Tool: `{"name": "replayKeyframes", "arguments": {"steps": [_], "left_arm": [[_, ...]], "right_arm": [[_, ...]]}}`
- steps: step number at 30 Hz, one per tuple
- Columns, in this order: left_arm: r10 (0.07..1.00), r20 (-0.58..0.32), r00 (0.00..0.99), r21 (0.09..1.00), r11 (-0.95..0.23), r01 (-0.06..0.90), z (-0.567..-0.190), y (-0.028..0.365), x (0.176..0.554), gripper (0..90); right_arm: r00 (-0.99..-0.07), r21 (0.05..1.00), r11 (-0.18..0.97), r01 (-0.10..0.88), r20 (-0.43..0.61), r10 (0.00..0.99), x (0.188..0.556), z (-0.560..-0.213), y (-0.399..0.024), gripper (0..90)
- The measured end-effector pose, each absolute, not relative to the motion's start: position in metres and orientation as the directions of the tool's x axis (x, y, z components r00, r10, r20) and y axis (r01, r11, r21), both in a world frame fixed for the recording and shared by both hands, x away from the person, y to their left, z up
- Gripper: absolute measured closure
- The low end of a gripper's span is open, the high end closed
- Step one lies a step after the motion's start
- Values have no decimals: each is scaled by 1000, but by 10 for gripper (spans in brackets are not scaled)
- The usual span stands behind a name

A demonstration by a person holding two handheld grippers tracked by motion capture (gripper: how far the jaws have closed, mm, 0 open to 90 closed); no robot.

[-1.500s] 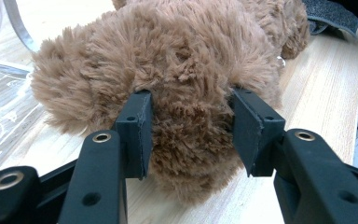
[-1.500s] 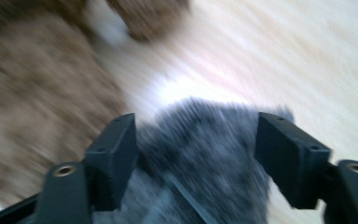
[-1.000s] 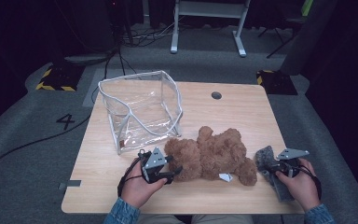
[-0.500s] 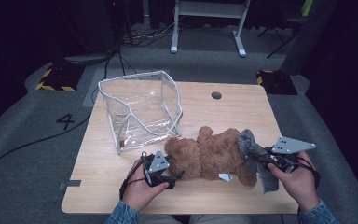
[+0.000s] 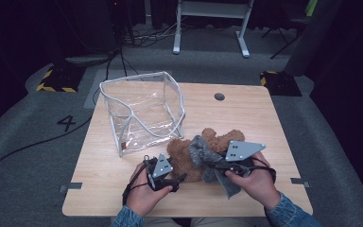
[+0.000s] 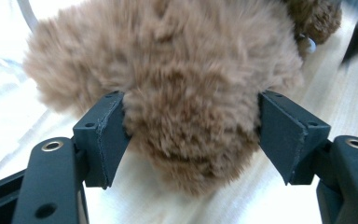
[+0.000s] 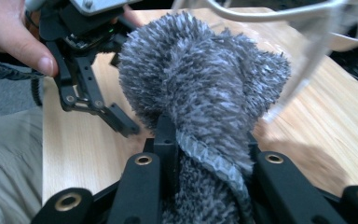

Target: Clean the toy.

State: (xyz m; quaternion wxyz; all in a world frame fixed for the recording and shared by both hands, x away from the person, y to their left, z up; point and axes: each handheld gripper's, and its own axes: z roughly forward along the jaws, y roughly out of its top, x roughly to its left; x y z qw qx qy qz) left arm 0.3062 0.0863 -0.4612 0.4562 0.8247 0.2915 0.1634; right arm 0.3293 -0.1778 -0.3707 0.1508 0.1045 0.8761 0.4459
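Since a second ago my right gripper point(image 5: 216, 164) has carried the grey fluffy cloth point(image 5: 203, 152) up from the table's right side and over the brown teddy bear point(image 5: 203, 150), while my left gripper point(image 5: 177, 177) has stayed by the bear's near end with its jaws just opening wider. In the high view the bear lies on the wooden table point(image 5: 264, 123) toward the near edge, just in front of the clear plastic bag point(image 5: 142, 111), which stands open-topped on the left half; the table's right half and far right corner are bare, and there is free board to the left of my left hand point(image 5: 144, 191). My right hand point(image 5: 255, 182) and the cloth cover part of the bear there. In the left gripper view the jaws stand wide on either side of a rounded furry end of the bear point(image 6: 191, 107), the pads beside the fur rather than squeezing it; I cannot tell which part of the bear this is, and the top of the picture cuts it off. In the right gripper view my jaws are clamped on the cloth point(image 7: 205, 93), which bunches up above them and hides most of what lies beyond; the left gripper point(image 7: 98, 100) shows at upper left, and the bag's point(image 7: 307, 60) edge at upper right is blurred.
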Motion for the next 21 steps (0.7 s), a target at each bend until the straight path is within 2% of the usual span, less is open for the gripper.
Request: {"name": "replayKeyframes", "arguments": {"steps": [4, 9, 11, 21], "left_arm": [[616, 27, 787, 878, -391, 276, -451, 84, 304, 306], [598, 30, 801, 878, -398, 265, -455, 77, 308, 325], [607, 6, 794, 873, -390, 292, -460, 74, 311, 315], [614, -7, 790, 868, -389, 309, -461, 70, 317, 318]], "right_arm": [[-940, 797, 603, 35, -178, 290, 333, -383, -163, 709], [-929, 793, 606, 65, -174, 327, 342, -397, -165, 702], [-923, 797, 599, 75, -172, 345, 343, -399, -173, 700], [-861, 811, 561, 165, -159, 484, 342, -394, -228, 692]]}}
